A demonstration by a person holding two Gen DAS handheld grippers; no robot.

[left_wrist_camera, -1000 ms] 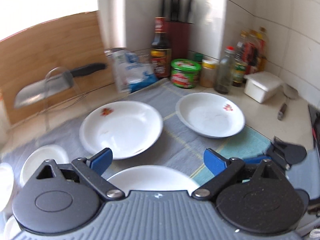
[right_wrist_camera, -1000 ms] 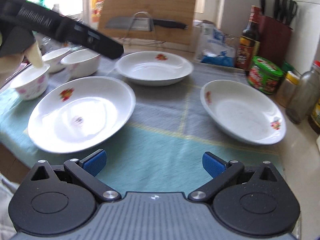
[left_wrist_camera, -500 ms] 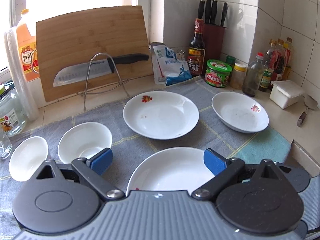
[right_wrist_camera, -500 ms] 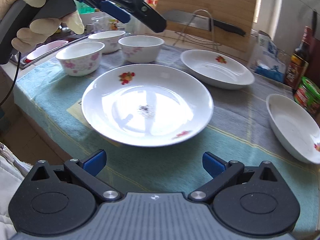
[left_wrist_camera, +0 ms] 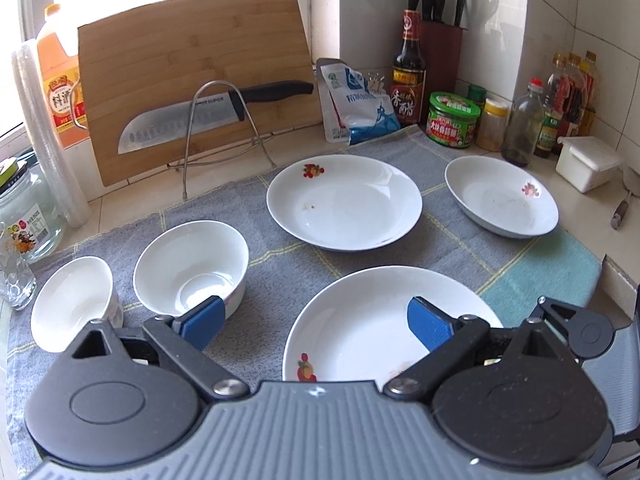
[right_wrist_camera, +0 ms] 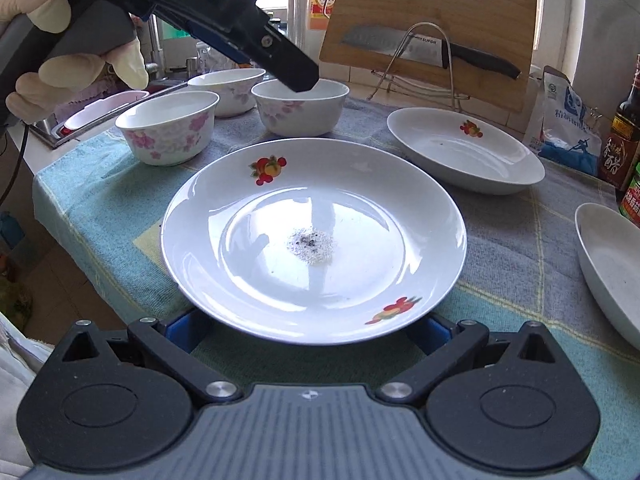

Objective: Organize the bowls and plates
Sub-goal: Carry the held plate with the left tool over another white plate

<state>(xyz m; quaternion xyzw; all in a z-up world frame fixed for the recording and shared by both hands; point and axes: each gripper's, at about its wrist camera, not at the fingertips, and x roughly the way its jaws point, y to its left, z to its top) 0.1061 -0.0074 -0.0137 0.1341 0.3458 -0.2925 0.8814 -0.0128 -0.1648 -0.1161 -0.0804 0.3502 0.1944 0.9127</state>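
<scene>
A grey and teal cloth point(left_wrist_camera: 280, 264) covers the counter and carries all the crockery; a wooden cutting board point(left_wrist_camera: 196, 76) leans against the wall behind it, with a knife point(left_wrist_camera: 208, 116) resting on a wire stand in front of the board; three white plates lie on the cloth: the near plate point(right_wrist_camera: 314, 240), printed with fruit and holding a small grey residue at its centre, sits at the cloth's front edge; the middle plate point(left_wrist_camera: 344, 202) lies behind it toward the board; the far plate point(left_wrist_camera: 502, 196) lies near the jars and bottles at the wall; three floral bowls stand upright to the left of the plates: one bowl point(right_wrist_camera: 300, 106) beside the near plate, a second bowl point(right_wrist_camera: 168, 128) near the cloth's edge, a third bowl point(right_wrist_camera: 226, 90) behind them; the left gripper point(left_wrist_camera: 314, 322), held in a gloved hand point(right_wrist_camera: 72, 52), hangs above the bowls and the near plate with jaws spread wide and nothing between them; the right gripper point(right_wrist_camera: 312, 330) is low at the near plate's front rim, jaws spread wide to either side of the rim; contact with the plate cannot be determined.
</scene>
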